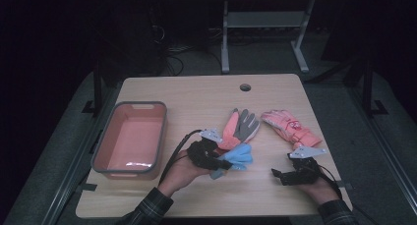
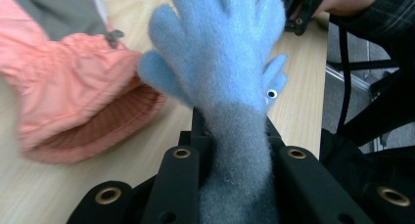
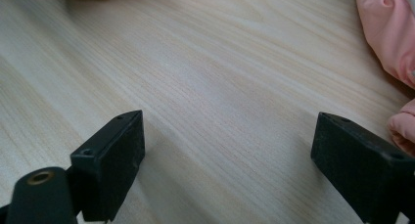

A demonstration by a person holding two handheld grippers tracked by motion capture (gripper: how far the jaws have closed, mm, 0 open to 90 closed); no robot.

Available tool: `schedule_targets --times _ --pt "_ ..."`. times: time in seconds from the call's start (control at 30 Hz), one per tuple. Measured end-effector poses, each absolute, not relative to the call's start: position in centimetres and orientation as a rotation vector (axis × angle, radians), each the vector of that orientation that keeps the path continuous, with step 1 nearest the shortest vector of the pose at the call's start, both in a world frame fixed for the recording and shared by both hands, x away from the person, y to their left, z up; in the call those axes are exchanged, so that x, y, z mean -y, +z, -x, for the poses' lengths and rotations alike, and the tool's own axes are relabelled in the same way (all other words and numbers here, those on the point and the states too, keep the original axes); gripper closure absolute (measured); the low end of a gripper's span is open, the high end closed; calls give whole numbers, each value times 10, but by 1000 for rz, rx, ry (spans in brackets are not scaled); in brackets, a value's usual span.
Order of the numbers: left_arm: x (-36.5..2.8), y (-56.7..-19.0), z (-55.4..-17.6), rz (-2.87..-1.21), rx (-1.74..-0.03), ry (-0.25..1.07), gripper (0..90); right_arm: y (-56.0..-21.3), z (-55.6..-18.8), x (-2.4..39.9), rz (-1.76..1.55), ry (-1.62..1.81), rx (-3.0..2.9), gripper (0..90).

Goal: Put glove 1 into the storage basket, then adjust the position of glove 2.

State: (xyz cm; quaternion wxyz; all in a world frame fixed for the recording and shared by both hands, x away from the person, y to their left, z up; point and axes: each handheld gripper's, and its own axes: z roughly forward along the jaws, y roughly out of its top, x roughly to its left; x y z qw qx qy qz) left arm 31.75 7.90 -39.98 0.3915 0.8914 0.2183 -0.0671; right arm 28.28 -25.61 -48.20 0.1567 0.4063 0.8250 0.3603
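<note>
Drooping soft and light at lower centre of the high view, the fuzzy blue glove [image 2: 220, 53] is clenched by its cuff in the left gripper [image 1: 223, 163], best held there, while the right gripper [image 1: 276, 175] rests released.

The high view is dim and a little soft: the wooden table [image 1: 196, 95] catches a muted light from above while the room around it sinks into near black, with a small glare patch on the floor of the pink bin [image 1: 130, 136]. The left gripper view is brighter, with the blue glove [image 2: 222, 57] fuzzy and the lower corners dark. The right gripper view is evenly lit, with a pale sheen across the wood grain at the centre and soft shadows beneath the blurred near jaws.
</note>
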Motion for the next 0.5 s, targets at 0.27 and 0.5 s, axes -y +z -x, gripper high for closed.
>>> schedule_targets --times 0.27,0.5 --pt "-101 -385 -326 -2223 -626 -135 770 -482 -283 256 -1163 1031 -2361 123" --pt "-129 -369 -333 -2166 -696 -78 770 -482 -283 256 -1162 1032 -2361 124"
